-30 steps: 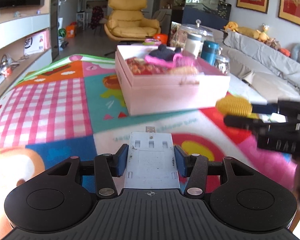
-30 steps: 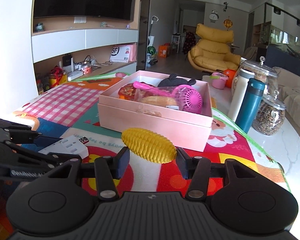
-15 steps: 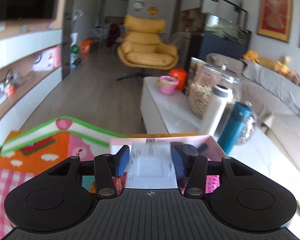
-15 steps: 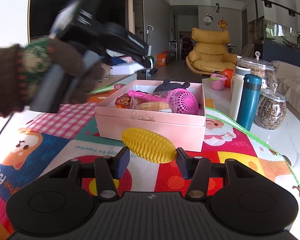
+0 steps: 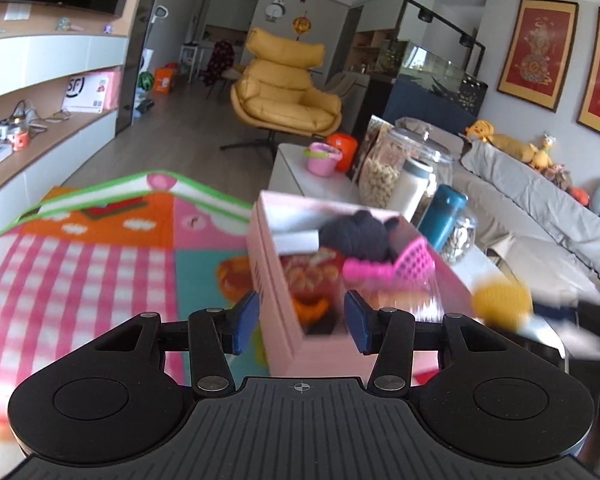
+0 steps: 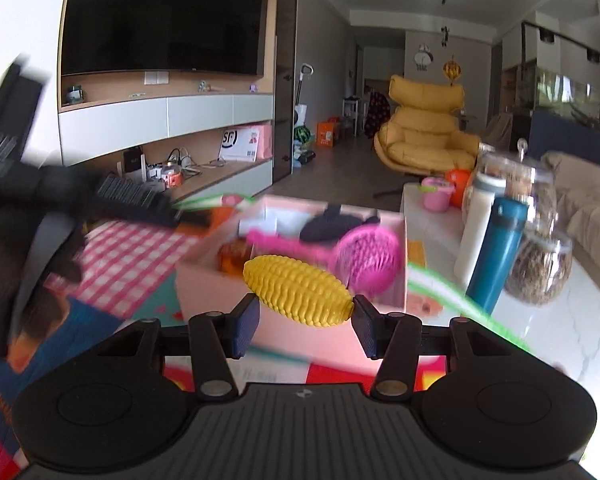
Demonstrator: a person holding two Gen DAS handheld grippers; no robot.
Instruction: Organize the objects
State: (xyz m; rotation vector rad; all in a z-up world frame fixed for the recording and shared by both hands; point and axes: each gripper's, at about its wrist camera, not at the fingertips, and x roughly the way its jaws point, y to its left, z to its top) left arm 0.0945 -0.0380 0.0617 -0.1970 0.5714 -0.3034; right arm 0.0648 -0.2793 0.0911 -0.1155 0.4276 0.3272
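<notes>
Left wrist view: your left gripper (image 5: 302, 322) is empty, jaws standing apart with nothing between the blue pads (image 5: 246, 322). Just ahead of it, partly behind the fingers, sits the pink box (image 5: 284, 340) on the colourful play mat (image 5: 100, 256). Inside the box: a white flat device (image 5: 296, 241) at the far left corner, a dark knitted item (image 5: 356, 236), a pink handheld fan (image 5: 396, 266), and a red snack packet (image 5: 312, 276). Off to your right, blurred, the yellow toy corn (image 5: 502, 306) is at box height.

Right wrist view: your right gripper (image 6: 304, 326) is clamped on the yellow toy corn (image 6: 298, 290), pads on both ends, cob lying crosswise and clear of the mat. The pink box (image 6: 284, 332) is directly ahead and below it, fan (image 6: 368, 260) inside. Your left gripper (image 6: 112, 204) is a dark blur far left. A teal bottle (image 6: 496, 256) and glass jars (image 6: 540, 264) stand to the right on the white table (image 6: 560, 328).
</notes>
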